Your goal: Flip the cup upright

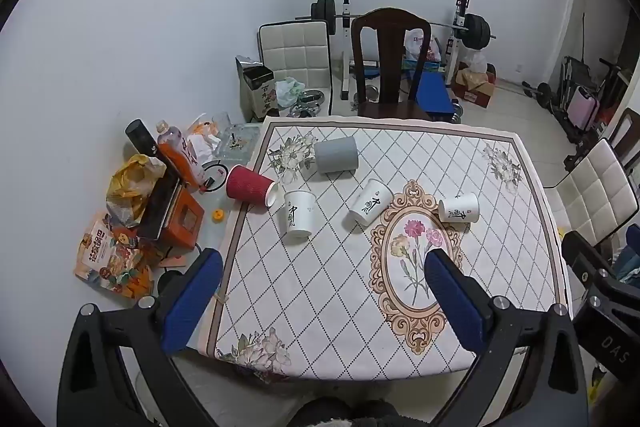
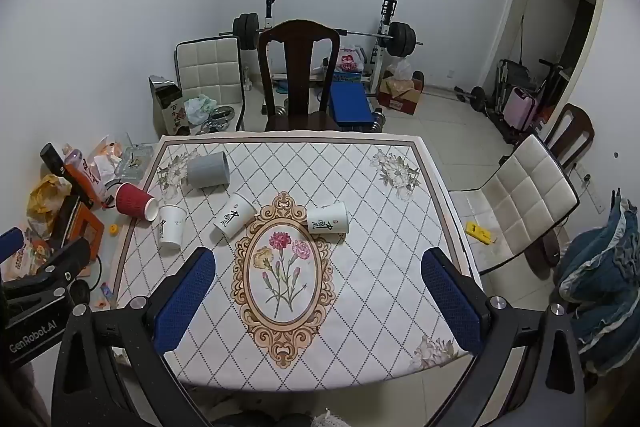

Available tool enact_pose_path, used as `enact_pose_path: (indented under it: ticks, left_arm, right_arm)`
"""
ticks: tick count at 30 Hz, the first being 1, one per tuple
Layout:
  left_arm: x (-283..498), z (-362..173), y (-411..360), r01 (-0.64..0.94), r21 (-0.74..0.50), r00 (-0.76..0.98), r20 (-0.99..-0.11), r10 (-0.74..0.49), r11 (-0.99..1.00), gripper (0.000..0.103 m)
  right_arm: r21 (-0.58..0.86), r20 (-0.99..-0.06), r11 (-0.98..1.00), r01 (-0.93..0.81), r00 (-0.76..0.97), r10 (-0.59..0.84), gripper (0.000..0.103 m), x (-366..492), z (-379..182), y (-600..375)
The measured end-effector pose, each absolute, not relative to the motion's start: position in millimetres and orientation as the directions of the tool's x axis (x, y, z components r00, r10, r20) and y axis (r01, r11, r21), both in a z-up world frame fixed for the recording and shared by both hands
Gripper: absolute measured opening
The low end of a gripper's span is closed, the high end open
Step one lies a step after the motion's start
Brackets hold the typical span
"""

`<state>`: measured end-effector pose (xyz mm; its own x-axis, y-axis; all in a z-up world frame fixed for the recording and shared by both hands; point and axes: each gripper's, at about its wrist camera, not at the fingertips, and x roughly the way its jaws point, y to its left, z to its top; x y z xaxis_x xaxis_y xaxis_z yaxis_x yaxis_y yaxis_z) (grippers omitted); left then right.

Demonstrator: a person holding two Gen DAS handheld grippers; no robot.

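Note:
Several cups lie on their sides on the patterned tablecloth (image 1: 500, 267): a red ribbed cup (image 1: 250, 189) at the left edge, a grey cup (image 1: 335, 155) at the back, and three white cups with black writing, one on the left (image 1: 298, 215), one in the middle (image 1: 370, 203) and one on the right (image 1: 459, 208). They also show in the right wrist view: red (image 2: 134, 205), grey (image 2: 208, 169), white (image 2: 171, 226), (image 2: 234, 215), (image 2: 328, 218). My left gripper (image 1: 322, 273) is open and empty above the near left part of the table. My right gripper (image 2: 318, 269) is open and empty above the near middle.
Snack bags, a bottle and boxes (image 1: 152, 203) crowd the table's left side, beyond the cloth. A dark wooden chair (image 1: 390, 63) stands behind the table, a white padded chair (image 2: 524, 199) to its right. A barbell rack (image 2: 324, 31) stands by the far wall.

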<state>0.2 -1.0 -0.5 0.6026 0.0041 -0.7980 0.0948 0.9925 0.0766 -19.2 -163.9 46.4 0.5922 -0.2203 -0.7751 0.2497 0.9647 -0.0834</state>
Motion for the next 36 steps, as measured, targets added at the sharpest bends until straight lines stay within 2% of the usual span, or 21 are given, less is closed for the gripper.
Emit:
enact_pose_path:
  ticks: [36]
  left_arm:
    - [-8,3,-11,0.090,0.068,0.601,-0.799,0.000,0.994,0.103]
  right_arm:
    - [-0.073,-0.781,0.963,0.260,0.586,-0.217,0.103,-24,41,-170]
